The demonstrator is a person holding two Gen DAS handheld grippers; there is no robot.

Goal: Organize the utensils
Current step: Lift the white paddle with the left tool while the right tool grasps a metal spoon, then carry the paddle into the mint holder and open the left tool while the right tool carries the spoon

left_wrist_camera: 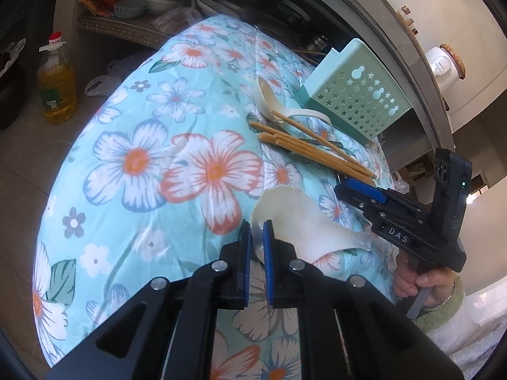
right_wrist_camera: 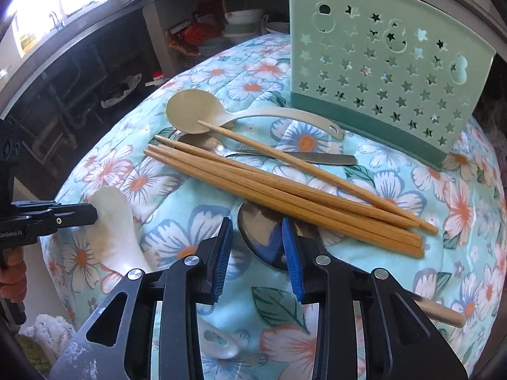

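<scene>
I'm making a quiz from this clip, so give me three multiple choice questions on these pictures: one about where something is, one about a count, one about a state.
1. Where does the beige spoon lie?
A. inside the holder
B. on the cloth, in front of the holder
C. in the right gripper

2. How many wooden chopsticks show?
A. two
B. four
C. seven

3. What is the left gripper doing?
A. closed on the white ladle
B. open over the chopsticks
C. gripping the holder

Answers: 1 B, the spoon rests on the floral cloth before the green holder. 2 B, three lie bundled and one crosses the spoon. 3 A, its blue pads pinch the bowl rim of the white ladle, while the right gripper stands open over a steel spoon.
</scene>
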